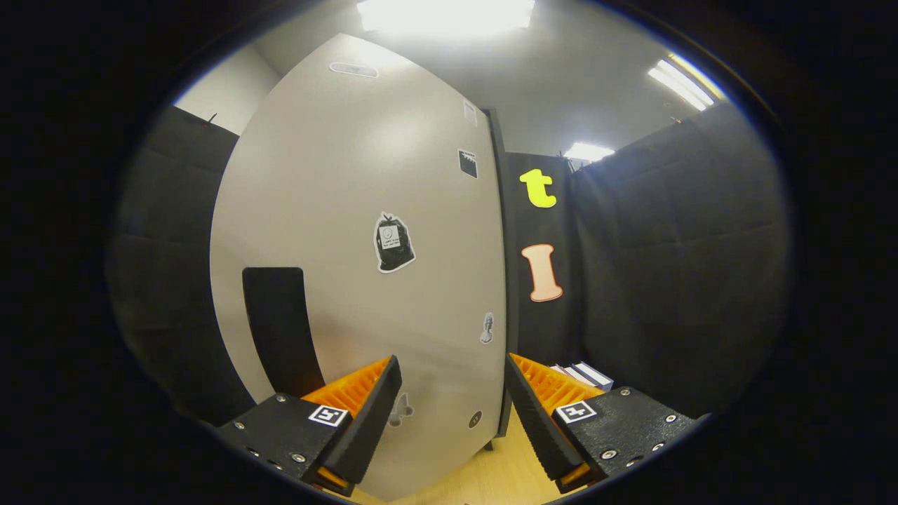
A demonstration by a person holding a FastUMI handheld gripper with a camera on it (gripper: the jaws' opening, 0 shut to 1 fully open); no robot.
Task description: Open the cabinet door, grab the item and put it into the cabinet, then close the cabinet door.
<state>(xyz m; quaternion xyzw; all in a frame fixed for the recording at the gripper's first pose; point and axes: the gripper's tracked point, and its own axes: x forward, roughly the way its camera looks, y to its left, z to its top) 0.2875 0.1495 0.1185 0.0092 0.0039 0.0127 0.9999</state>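
Jaws spread with nothing between them, facing the closed door (351, 210) up close, probably lining up on that dark handle (280, 330) so they can pull it open.

Gripper (452, 393) open, empty — cabinet door (365, 280) just ahead, seemingly closed.

A: What stands ahead of the gripper (452, 393)?
B: The tall pale flat-panelled cabinet door (351, 231), just beyond its parted, empty fingers.
A: And right of it?
B: Flat white boxes (586, 375) on the light wooden floor (505, 470).
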